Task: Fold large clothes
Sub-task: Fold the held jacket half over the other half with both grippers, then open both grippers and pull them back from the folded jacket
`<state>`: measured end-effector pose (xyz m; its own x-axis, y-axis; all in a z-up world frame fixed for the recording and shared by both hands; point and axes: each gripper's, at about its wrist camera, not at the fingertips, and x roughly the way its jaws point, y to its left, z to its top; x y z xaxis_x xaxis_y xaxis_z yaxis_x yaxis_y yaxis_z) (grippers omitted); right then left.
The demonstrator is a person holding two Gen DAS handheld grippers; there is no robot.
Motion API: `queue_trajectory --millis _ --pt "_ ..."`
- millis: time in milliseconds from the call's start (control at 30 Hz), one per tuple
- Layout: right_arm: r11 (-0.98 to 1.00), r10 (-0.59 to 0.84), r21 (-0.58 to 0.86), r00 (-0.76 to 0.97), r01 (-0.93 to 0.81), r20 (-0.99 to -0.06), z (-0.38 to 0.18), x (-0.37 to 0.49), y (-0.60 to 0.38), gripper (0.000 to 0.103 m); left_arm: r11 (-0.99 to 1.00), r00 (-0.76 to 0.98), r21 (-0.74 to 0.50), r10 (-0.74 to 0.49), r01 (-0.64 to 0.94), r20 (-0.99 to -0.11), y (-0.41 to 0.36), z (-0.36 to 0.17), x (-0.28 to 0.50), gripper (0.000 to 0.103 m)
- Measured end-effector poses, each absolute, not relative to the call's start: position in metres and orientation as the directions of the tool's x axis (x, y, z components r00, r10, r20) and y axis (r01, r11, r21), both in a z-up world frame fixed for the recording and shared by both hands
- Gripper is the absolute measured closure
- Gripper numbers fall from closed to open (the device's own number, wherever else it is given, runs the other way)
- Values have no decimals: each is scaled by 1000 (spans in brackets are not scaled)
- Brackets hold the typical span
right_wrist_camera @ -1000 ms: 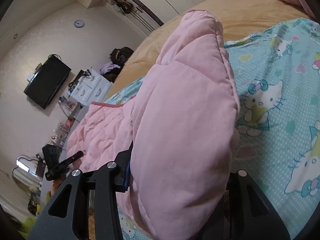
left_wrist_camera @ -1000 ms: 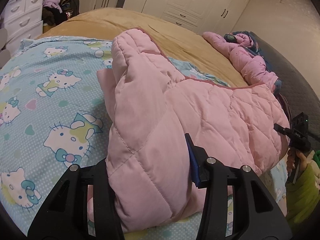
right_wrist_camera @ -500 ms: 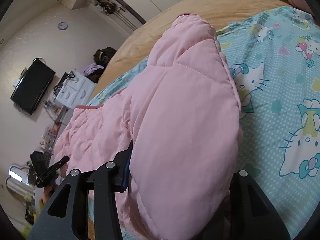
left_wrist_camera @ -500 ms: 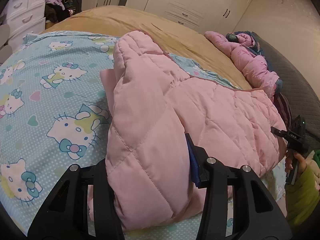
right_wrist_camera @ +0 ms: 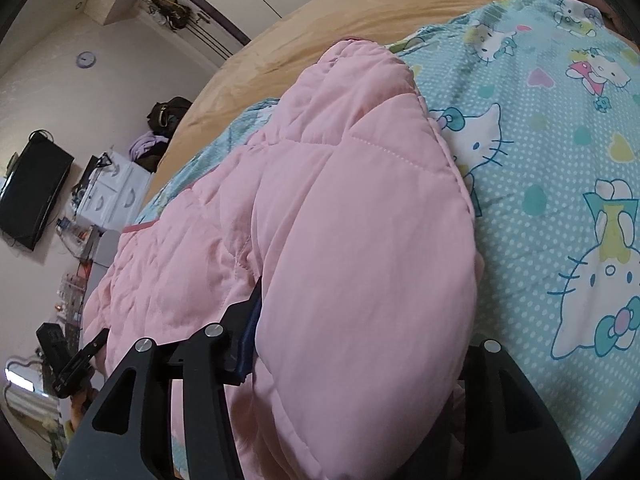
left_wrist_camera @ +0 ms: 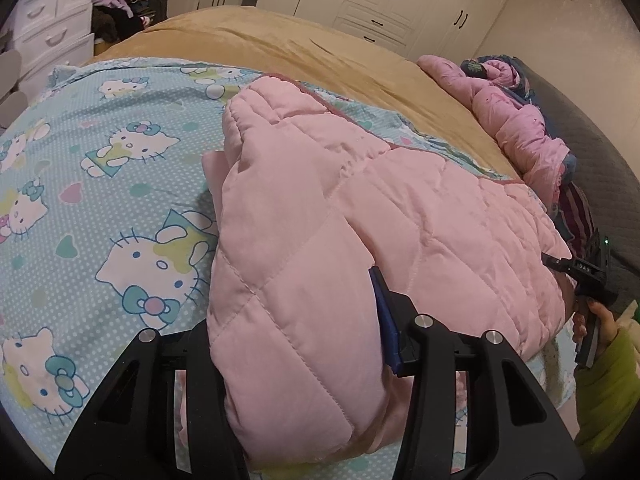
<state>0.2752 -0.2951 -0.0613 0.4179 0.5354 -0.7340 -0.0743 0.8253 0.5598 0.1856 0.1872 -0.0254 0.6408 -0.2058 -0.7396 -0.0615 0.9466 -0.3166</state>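
I have 2 tongs on the pink quilted jacket, which lies folded over itself on the blue cat-print sheet of the bed, with the tan blanket beyond it.

My left gripper clamps a thick fold at the jacket's near edge: the padded cloth bulges between both fingers and the blue pad on the right finger presses into it. From this camera I also see my right hand in a green sleeve, holding the other tool at the jacket's far right edge.

My right gripper has the jacket's other end between its fingers. Its jaws have just been opening, and the puffy fold still fills the gap. The left finger's blue pad lies against the cloth; the right finger is mostly hidden behind the bulge, so I can't say for sure whether the grip still bites or has let go.

At the far side of the bed, a second pink garment lies crumpled, well apart from mine.
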Motion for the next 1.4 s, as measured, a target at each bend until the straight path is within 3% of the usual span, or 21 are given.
queue_trajectory --millis 200,367,467,600,733,900,1033,1400 --pt "828 520 560 428 -38 -739 -64 276 -295 43 950 633 -307 -199 -63 -748 186 -24 187 64" --pt "836 504 547 443 -37 -741 -62 272 -299 15 951 629 -300 -193 -68 -753 185 -25 186 64" --pt "860 475 507 443 -53 -760 -60 269 -297 7 953 625 -293 -188 -69 -758 185 -25 187 61" --pt "899 408 434 453 -52 -792 -57 265 -294 7 955 615 -286 -182 -73 -767 183 -25 188 55" --pt "933 332 356 492 -47 -805 -48 258 -293 7 961 611 -264 -164 -77 -774 180 -22 188 39" --pt "950 272 311 565 -30 -779 -29 246 -296 7 965 627 -253 -152 -75 -764 180 -11 186 25" --pt "955 245 295 633 -27 -734 -8 232 -299 7 980 672 -170 -57 -104 -738 179 8 178 10" --pt "960 271 222 761 -170 -589 61 163 -278 4 987 790 -120 9 -105 -614 153 72 135 9"
